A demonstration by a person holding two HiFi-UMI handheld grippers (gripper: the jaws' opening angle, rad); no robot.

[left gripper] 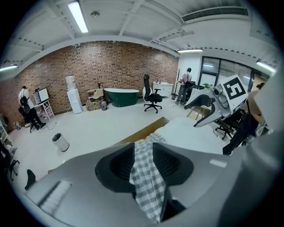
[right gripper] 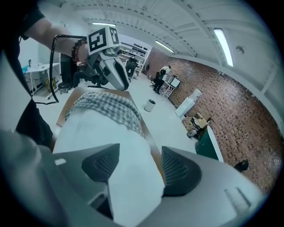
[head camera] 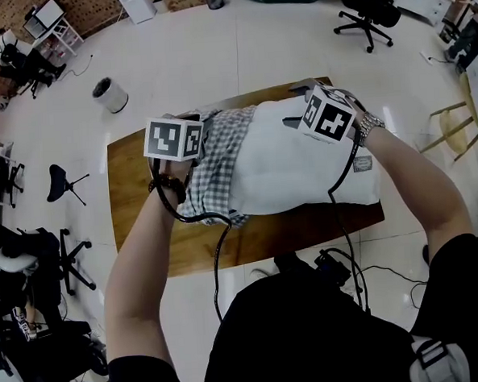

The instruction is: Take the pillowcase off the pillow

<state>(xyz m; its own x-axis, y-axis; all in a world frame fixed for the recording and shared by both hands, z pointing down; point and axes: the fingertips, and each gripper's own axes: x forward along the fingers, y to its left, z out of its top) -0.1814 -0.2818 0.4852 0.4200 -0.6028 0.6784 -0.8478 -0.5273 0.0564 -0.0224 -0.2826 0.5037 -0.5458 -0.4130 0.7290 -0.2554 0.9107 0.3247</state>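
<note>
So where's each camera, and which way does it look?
Head view: on the person's head, looking down at table, pillow, pillowcase; both forearms show.
Left gripper view: on the left gripper, looking along the pillow to a brick wall; its jaws pinch the pillowcase.
Right gripper view: on the right gripper, looking back along the pillow; its jaws hold it; the left arm shows.
Shared: both gripper views see the other gripper.

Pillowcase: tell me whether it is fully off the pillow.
No: the checked pillowcase is bunched around one end of the white pillow, while the rest of the pillow is bare.
</note>
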